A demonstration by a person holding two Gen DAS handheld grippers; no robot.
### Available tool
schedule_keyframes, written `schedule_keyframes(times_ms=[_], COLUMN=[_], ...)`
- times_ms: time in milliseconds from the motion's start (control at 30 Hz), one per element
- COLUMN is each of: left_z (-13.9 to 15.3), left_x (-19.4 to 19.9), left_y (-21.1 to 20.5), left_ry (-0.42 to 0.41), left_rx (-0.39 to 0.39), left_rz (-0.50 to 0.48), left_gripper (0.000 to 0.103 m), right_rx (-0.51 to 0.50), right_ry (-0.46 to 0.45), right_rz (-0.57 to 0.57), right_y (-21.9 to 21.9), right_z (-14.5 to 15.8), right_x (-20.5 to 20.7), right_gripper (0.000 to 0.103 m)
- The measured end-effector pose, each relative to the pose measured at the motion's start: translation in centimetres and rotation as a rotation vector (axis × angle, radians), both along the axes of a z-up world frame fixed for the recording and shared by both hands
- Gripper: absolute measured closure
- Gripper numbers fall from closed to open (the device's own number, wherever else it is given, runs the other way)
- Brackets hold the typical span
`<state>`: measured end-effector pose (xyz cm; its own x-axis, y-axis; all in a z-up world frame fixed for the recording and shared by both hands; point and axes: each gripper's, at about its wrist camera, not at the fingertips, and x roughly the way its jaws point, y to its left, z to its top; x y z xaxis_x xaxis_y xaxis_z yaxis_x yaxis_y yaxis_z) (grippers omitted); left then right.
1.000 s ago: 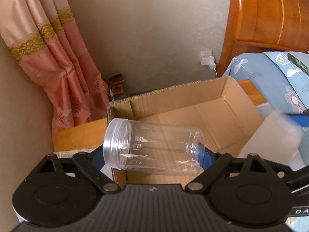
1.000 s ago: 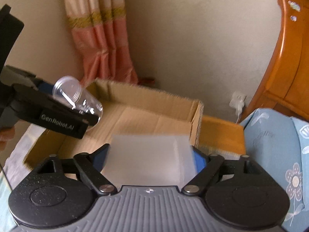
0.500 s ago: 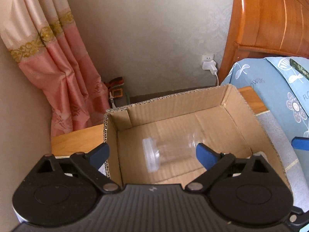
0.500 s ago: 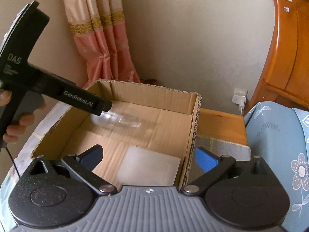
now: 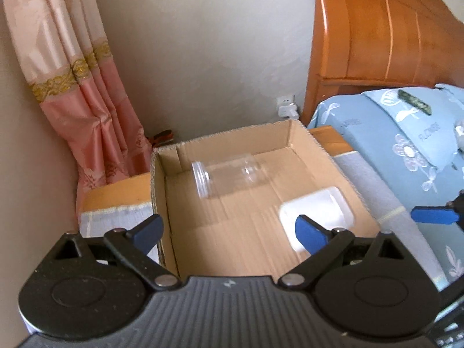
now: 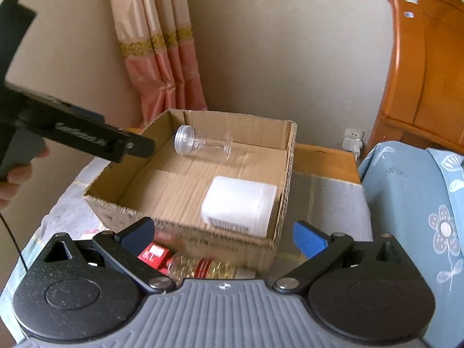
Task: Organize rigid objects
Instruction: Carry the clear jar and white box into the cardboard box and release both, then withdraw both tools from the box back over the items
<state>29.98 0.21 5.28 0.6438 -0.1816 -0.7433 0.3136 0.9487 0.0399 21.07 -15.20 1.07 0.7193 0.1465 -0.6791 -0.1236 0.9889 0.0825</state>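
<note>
An open cardboard box [image 5: 333, 156] [image 6: 287, 174] stands on a cloth-covered surface. A clear plastic jar [image 5: 227, 175] [image 6: 203, 145] lies on its side at the box's far end. A white translucent container [image 5: 317, 213] [image 6: 240, 207] lies in the near right corner. My left gripper [image 5: 227, 232] is open and empty above the box's near edge; it also shows in the right wrist view [image 6: 133, 146]. My right gripper [image 6: 223, 236] is open and empty in front of the box. A bottle with a red label [image 6: 188, 264] lies just below it, outside the box.
A bed with blue flowered bedding [image 5: 406, 150] [image 6: 420, 203] is on the right, under a wooden headboard [image 5: 377, 43]. A pink curtain [image 5: 81, 101] hangs at the left. A wall socket with a plug [image 5: 287, 107] is behind the box.
My left gripper opened and dropped the clear jar into the box. My right gripper opened and left the white container in the box. Both grippers have pulled back.
</note>
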Motion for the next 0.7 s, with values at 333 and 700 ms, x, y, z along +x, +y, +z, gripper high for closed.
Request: schedule_keyframes(times_ms=[333,700], left_z=[-2.2,-5.2], left_x=[-7.8,-14.2], left_y=[1.2,2.8], left_ry=[-0.027,-0.028], left_rx=[0.002,-0.012], left_rz=[-0.031,-0.047], left_gripper=[0.006,0.003], right_rx=[-0.009,-0.015], right_ry=[0.004,0.067], right_rz=[-0.039,-0.113], right_y=[0.3,-2.5], right_z=[-3.1,-6.6], right_x=[-5.7,-6.4], right_gripper=[0.0,0.0])
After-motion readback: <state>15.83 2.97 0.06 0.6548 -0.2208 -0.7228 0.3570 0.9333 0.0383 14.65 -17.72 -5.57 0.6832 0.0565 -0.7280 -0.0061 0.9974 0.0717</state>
